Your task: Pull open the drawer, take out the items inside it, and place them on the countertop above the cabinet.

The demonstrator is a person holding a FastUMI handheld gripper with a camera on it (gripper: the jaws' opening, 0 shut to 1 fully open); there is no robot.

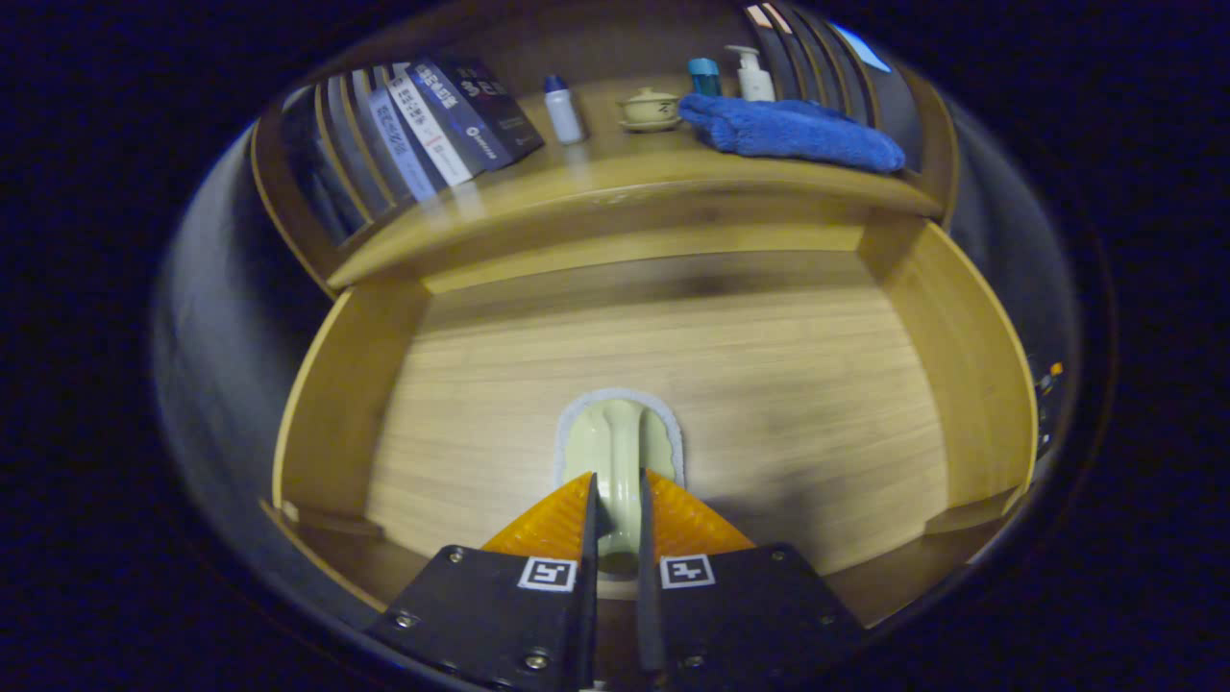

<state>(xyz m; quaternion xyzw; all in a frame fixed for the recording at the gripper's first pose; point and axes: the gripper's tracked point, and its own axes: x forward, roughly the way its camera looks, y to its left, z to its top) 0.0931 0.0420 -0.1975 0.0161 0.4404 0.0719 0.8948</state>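
Note:
The wooden drawer [971,384] stands pulled open below the countertop [615,183]. My gripper [617,500] is shut on a pale green brush [620,447] with a raised handle and a white fringed base; both fingers press on the handle. The brush sits over the drawer's bare floor, and I cannot tell if it touches the wood. On the countertop lie a blue towel [793,130], a small lidded cup on a saucer [650,108], a white bottle with a blue cap [562,109], a teal container [704,76] and a white pump bottle [752,74].
Books [432,125] lean in a row at the left of the countertop. Wooden slats rise at both ends of the countertop. The drawer's side walls stand to the left and right of the fingers. Bare countertop shows between the books and the white bottle.

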